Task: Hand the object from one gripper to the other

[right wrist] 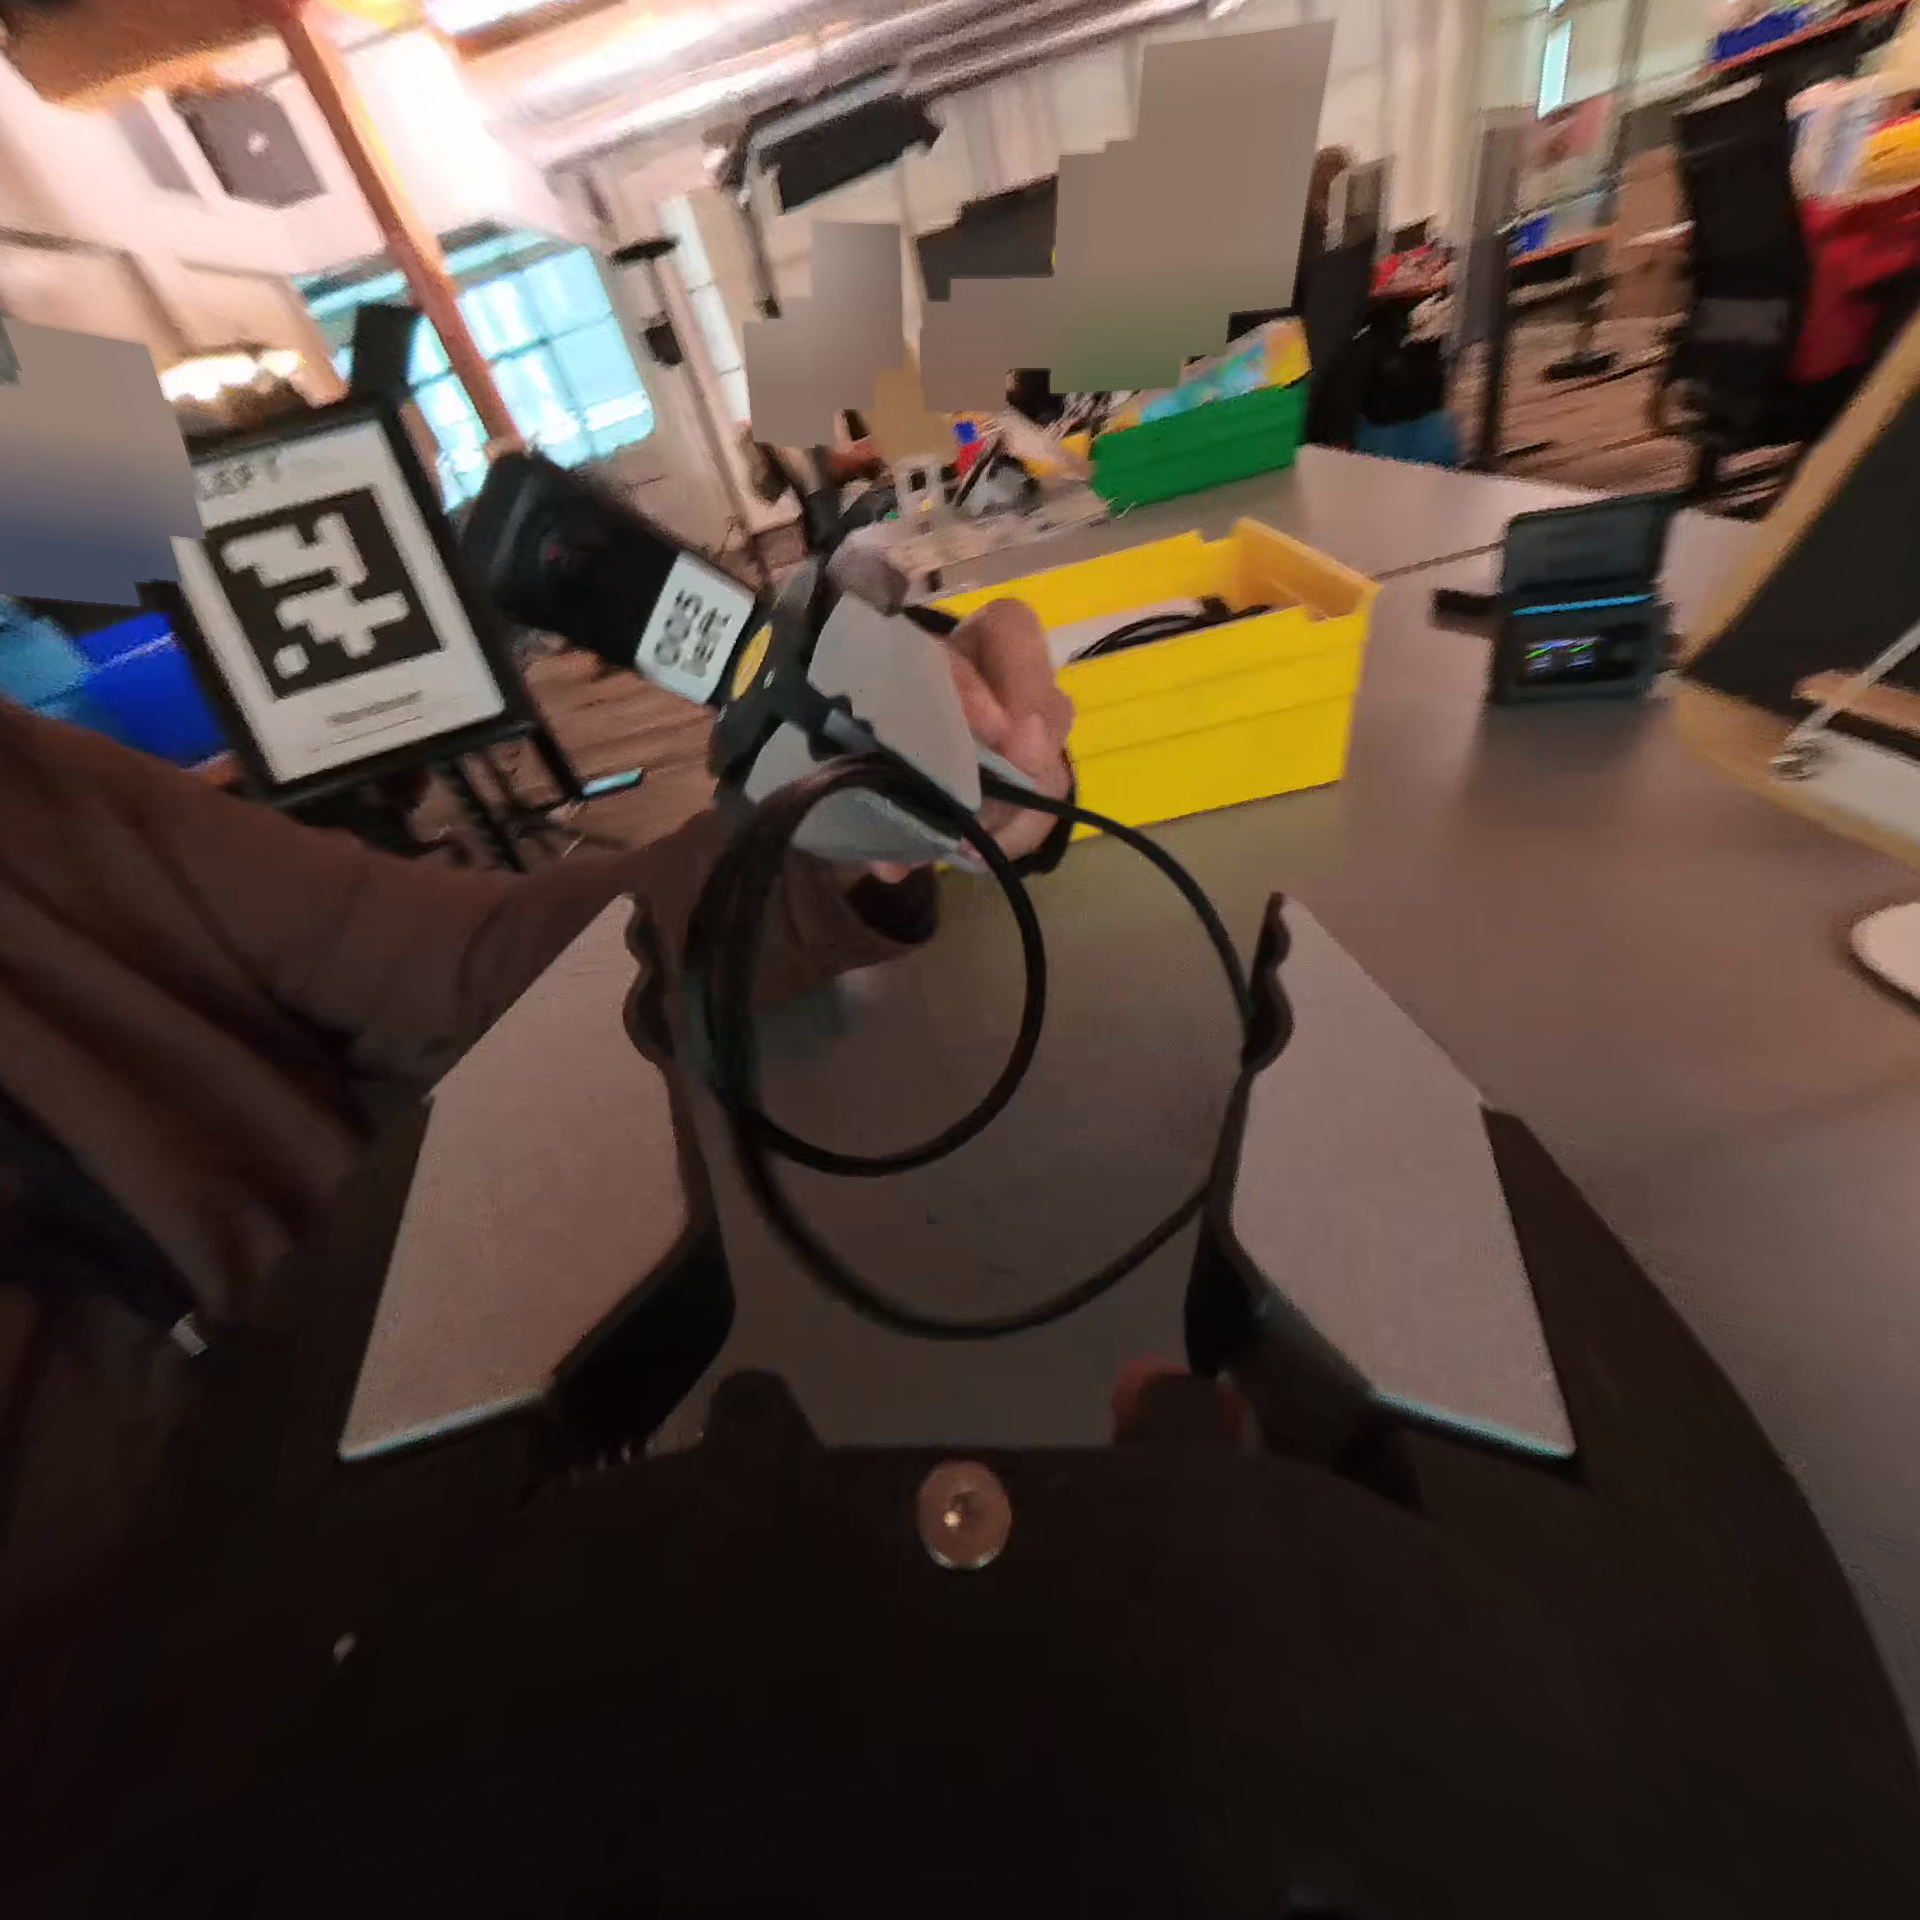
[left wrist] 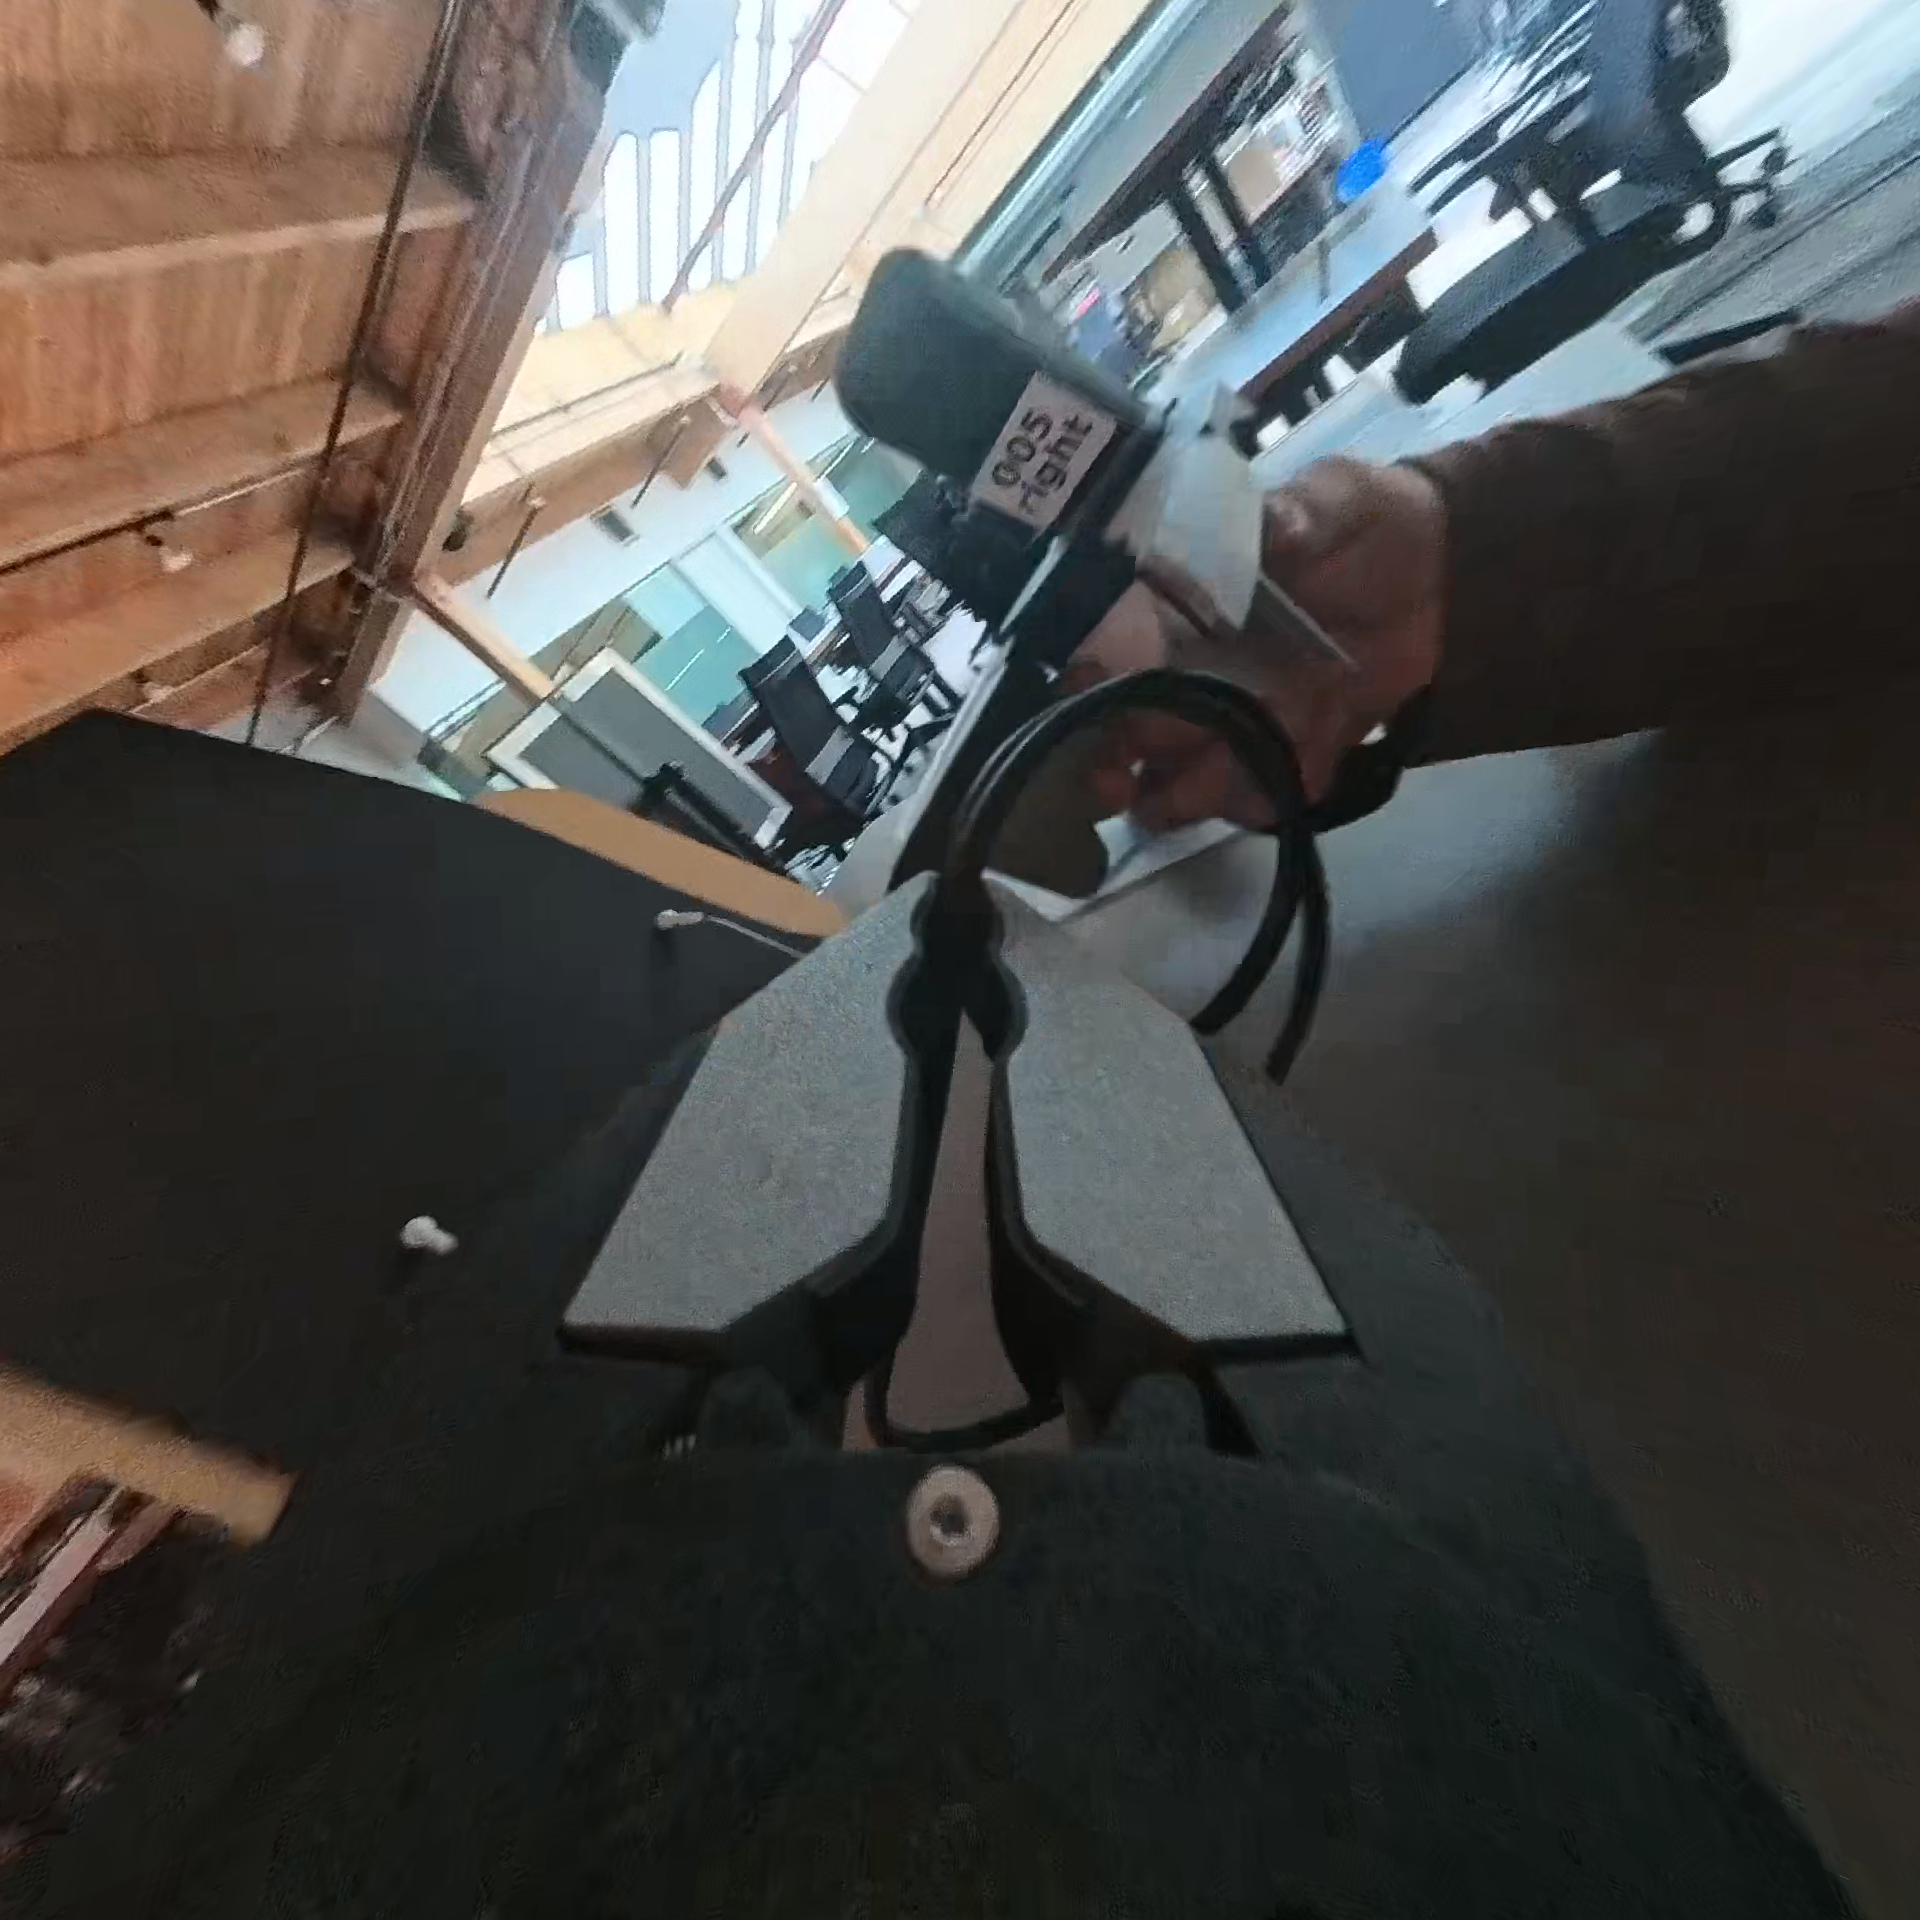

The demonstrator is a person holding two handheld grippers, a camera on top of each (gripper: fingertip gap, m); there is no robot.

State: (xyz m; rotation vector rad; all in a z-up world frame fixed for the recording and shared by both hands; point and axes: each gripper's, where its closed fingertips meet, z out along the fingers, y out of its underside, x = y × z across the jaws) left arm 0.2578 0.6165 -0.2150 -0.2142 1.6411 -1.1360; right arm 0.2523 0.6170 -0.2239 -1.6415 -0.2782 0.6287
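A black cable coil hangs in the air above a grey table. My left gripper is shut on a strand of the coil, and the cable arcs up and to the right from its tips. In the right wrist view the left gripper, held by a hand, pinches the coil at its top. My right gripper is wide open, and the coil's loops hang between its fingers without being clamped. The right gripper's black body shows beyond the cable in the left wrist view.
A yellow bin with cables in it stands on the table beyond the grippers. A green bin is farther back. A black device with a small screen stands at the right. A marker board on a stand is at the left. Only a small space, under 4 cm, lies between the two pairs of fingers.
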